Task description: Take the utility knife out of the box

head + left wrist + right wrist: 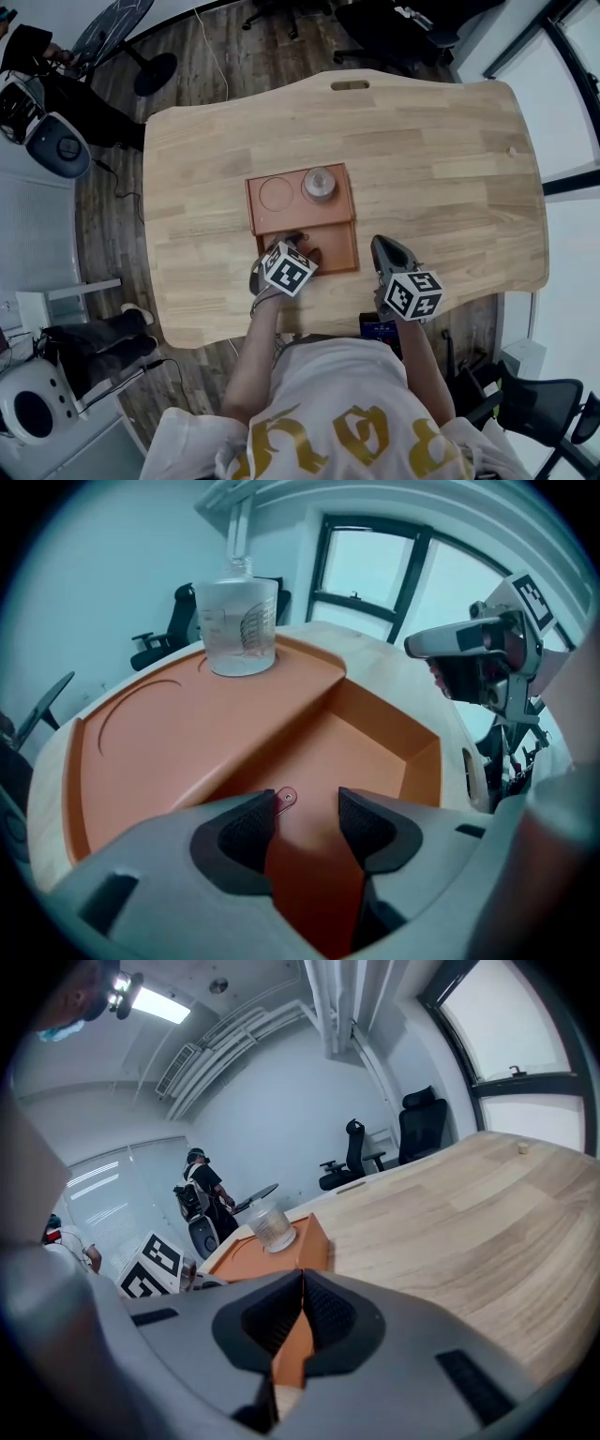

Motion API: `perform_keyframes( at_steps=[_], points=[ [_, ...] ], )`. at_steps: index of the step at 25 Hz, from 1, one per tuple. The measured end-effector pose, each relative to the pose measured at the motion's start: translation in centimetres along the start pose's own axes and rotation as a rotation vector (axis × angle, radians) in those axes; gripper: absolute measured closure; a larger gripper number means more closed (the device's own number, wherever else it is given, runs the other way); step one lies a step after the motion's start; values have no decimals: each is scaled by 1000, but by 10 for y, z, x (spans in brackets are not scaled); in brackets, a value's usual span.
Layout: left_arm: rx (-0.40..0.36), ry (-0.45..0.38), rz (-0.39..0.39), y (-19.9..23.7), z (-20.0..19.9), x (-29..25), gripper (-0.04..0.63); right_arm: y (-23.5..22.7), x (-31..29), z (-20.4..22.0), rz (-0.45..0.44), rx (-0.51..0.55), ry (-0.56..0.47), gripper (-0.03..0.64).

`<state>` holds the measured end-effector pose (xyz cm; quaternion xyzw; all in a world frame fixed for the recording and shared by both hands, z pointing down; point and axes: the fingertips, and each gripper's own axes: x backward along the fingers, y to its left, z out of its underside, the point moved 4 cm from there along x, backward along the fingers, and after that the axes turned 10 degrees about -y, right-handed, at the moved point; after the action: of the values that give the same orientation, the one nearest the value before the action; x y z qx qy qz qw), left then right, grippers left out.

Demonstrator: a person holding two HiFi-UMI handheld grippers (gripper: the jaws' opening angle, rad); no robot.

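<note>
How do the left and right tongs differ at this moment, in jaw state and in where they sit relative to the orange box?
The left tongs stand open; the right tongs are shut. The left tongs reach down into the orange box's deeper compartment, while the right tongs sit beside the box, over the table. Neither grips anything.

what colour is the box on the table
Orange, the box shows best in the left gripper view.

Pale wood table point(450, 159) (smooth grain), matt orange plastic box point(286, 221), clear glossy jar point(320, 184)
</note>
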<state>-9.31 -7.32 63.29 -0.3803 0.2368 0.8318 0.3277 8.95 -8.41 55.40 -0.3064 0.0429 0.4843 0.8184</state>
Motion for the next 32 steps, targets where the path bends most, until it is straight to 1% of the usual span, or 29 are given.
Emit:
perform_keyframes(
  at_steps=[2, 4, 5, 6, 8, 10, 12, 13, 16, 17, 18, 19, 21, 23, 24, 25, 26, 28, 30, 32],
  points=[
    [57, -12, 14, 0, -1, 0, 400, 0, 1, 0, 0, -1, -2, 604],
    [136, -23, 56, -2, -2, 1, 400, -1, 2, 1, 2, -5, -1, 604],
    [161, -30, 77, -5, -3, 3, 400, -1, 3, 1, 2, -7, -1, 604],
    [173, -43, 88, -6, -5, 4, 400, -1, 4, 1, 3, -7, -1, 605],
    [165, -81, 81, -5, -10, 8, 400, -2, 4, 1, 3, -9, -2, 604],
    [139, -103, 74, 0, -13, 12, 400, -2, 5, 2, 3, -11, -4, 604],
    [91, -78, 88, 1, -11, 13, 405, -3, 5, 2, 2, -12, -2, 604],
    [46, -48, 89, 1, -9, 13, 405, -3, 5, 3, 1, -13, -1, 604],
    [-132, 52, 59, -2, 0, 5, 405, -2, 5, 4, 0, -20, 2, 604],
    [-167, 70, 47, -3, 3, 2, 405, -2, 5, 4, -1, -23, 3, 605],
    [-170, 71, 40, -3, 4, 0, 405, -2, 5, 4, -2, -24, 4, 605],
    [-140, 60, 38, -2, 4, 0, 405, -1, 5, 4, -4, -25, 4, 604],
    [-14, 33, 57, -1, 1, 1, 405, -3, 5, 3, -3, -25, 4, 604],
    [106, 28, 97, -3, 1, 4, 405, -4, 5, 3, 0, -28, 5, 604],
    [139, 31, 113, -5, 1, 5, 405, -5, 5, 4, 0, -30, 7, 604],
    [149, 31, 121, -7, 1, 6, 405, -5, 5, 4, -1, -30, 8, 604],
    [140, 28, 122, -8, 1, 7, 405, -5, 5, 4, -2, -31, 8, 604],
    [73, 18, 114, -7, -2, 9, 405, -5, 5, 4, -5, -33, 9, 604],
    [-29, 21, 114, -7, -5, 12, 405, -5, 6, 5, -6, -35, 10, 605],
    [-147, 51, 124, -6, -5, 13, 405, -6, 7, 7, -6, -36, 14, 604]
  ],
)
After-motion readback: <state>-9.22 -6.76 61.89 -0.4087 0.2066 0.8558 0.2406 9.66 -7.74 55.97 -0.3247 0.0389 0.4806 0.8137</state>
